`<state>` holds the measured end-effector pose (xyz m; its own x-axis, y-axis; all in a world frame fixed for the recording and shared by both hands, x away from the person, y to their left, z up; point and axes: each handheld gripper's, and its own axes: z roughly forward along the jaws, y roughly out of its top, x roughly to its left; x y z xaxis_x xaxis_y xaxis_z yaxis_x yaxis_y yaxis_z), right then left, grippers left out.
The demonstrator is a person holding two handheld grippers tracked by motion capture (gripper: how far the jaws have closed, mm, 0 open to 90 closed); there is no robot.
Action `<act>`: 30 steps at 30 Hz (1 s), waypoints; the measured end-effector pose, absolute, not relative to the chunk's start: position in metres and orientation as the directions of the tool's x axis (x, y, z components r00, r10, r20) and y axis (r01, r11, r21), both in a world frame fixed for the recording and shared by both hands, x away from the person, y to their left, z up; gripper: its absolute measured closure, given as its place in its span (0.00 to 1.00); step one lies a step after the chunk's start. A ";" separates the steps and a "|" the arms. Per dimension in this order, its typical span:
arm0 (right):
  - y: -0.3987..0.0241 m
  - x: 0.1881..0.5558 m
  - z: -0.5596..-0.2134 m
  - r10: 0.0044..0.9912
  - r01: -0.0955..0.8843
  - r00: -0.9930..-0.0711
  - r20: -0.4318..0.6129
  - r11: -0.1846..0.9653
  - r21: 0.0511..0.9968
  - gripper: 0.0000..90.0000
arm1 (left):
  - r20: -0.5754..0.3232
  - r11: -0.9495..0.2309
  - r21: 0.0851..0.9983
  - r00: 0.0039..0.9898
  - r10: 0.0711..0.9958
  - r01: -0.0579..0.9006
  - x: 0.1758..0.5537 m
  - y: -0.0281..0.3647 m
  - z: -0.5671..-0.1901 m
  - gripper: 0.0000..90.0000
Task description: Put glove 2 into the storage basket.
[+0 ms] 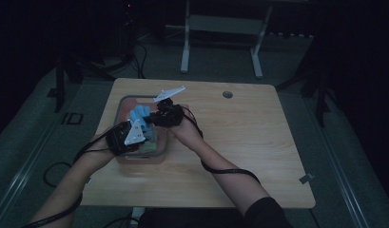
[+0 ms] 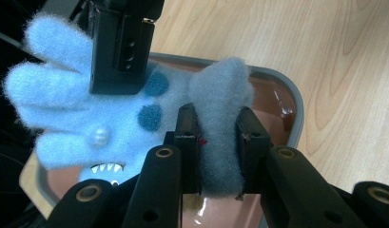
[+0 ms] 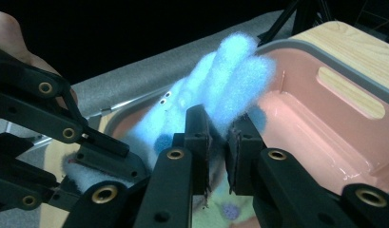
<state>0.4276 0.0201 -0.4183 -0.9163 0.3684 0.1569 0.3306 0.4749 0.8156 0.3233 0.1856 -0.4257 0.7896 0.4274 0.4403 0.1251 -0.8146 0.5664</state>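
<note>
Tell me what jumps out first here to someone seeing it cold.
The fuzzy blue plush toy, held over the pink bin at the table's left side. Both hand-held grippers are shut on it: the left hand-held gripper pinches a greyer limb, the right hand-held gripper clamps its blue fingers. The room around the table is dark.

Pale wooden table, pink bin toward its left.
</note>
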 end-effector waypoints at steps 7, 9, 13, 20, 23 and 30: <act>0.022 0.436 -0.430 0.389 0.353 -0.907 0.163 0.488 0.799 0.90 | 0.412 -0.808 0.572 0.803 0.430 0.139 0.335 0.186 -0.438 0.84; 0.023 0.439 -0.435 0.397 0.363 -0.902 0.168 0.490 0.793 0.90 | 0.401 -0.809 0.568 0.809 0.431 0.149 0.339 0.186 -0.442 0.84; 0.026 0.446 -0.447 0.410 0.385 -0.894 0.180 0.499 0.776 0.90 | 0.383 -0.814 0.557 0.818 0.429 0.166 0.348 0.185 -0.452 0.84; 0.028 0.454 -0.465 0.434 0.416 -0.881 0.188 0.525 0.743 0.90 | 0.347 -0.820 0.540 0.837 0.424 0.191 0.358 0.185 -0.469 0.84; 0.030 0.460 -0.477 0.447 0.444 -0.871 0.204 0.537 0.717 0.89 | 0.317 -0.820 0.531 0.848 0.424 0.212 0.362 0.186 -0.474 0.84; 0.032 0.464 -0.485 0.450 0.454 -0.869 0.206 0.558 0.694 0.86 | 0.274 -0.817 0.529 0.864 0.422 0.231 0.368 0.187 -0.480 0.83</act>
